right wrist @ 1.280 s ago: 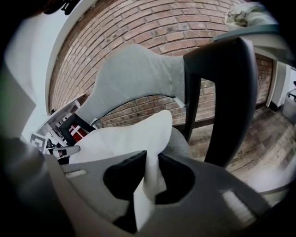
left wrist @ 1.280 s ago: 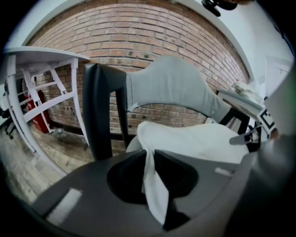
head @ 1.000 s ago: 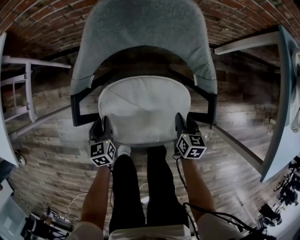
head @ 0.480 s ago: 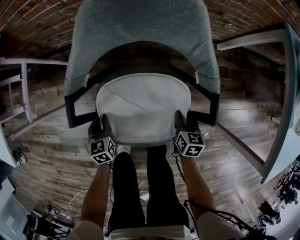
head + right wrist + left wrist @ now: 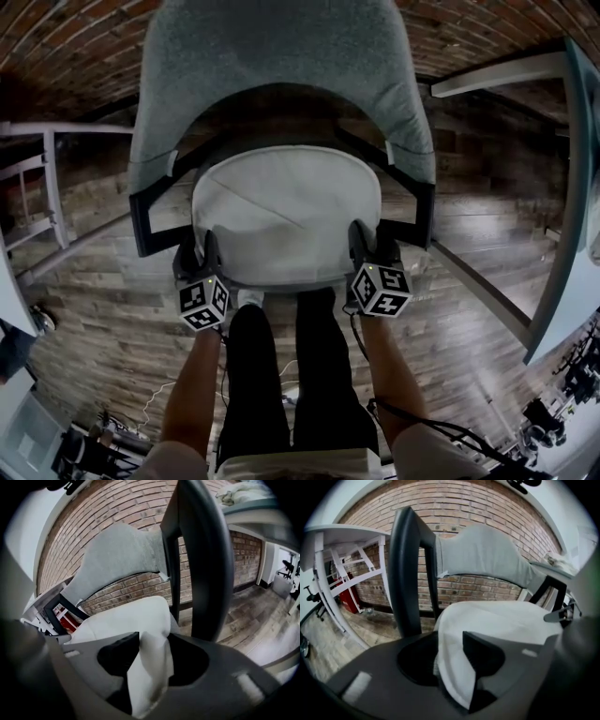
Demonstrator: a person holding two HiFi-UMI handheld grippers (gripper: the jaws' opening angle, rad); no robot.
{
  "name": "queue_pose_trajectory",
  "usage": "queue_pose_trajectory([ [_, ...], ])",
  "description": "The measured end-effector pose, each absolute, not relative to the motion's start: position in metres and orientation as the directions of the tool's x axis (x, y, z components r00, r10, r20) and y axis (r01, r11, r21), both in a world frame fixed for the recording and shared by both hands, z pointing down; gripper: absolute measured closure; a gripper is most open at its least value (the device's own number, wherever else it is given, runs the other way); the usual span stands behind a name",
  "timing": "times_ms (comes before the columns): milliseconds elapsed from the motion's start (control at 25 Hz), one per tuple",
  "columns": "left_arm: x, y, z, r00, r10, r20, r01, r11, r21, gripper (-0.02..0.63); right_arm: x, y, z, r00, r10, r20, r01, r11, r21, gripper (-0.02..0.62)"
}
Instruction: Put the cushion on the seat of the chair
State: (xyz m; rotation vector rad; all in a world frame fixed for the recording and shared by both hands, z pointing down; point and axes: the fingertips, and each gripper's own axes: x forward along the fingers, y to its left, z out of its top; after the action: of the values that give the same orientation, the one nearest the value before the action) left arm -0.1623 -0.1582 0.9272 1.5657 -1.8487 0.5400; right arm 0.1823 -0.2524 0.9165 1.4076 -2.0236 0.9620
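Observation:
The white round cushion [image 5: 286, 211] lies on the seat of the chair, under its grey padded backrest [image 5: 281, 66] and between the black arm frames [image 5: 150, 220]. My left gripper [image 5: 199, 248] is at the cushion's front left edge and my right gripper [image 5: 370, 242] at its front right edge. In the left gripper view the cushion [image 5: 501, 620] has its edge between the jaws of the gripper [image 5: 450, 665], which are opening, with a dark gap on the left side. The right gripper [image 5: 150, 660] is opening too, a fold of cushion [image 5: 147, 667] standing loose between its jaws.
A white table frame [image 5: 47, 178] stands at the left and a pale desk edge [image 5: 558, 234] at the right. The brick wall [image 5: 75, 47] is behind the chair. The person's legs [image 5: 281, 375] stand on the wooden floor [image 5: 103, 319] at the seat's front; cables [image 5: 431, 431] trail behind.
Both grippers stay at the cushion's front corners and have hardly moved. The cushion lies a little flatter on the seat than a second ago.

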Motion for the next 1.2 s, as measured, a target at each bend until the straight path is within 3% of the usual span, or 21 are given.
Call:
queue_pose_trajectory([
  [800,-0.15,-0.156,0.868,0.013,-0.726,0.688,-0.989,0.09,0.114,0.477,0.19,-0.239,0.863,-0.273,-0.622,0.734,-0.961,0.206,-0.182,0.397],
  [1200,-0.133,-0.164,0.731,0.15,-0.768,0.622,-0.989,-0.121,0.089,0.479,0.141,-0.218,0.729,-0.331,-0.693,0.64,-0.944,0.23,-0.238,0.402],
])
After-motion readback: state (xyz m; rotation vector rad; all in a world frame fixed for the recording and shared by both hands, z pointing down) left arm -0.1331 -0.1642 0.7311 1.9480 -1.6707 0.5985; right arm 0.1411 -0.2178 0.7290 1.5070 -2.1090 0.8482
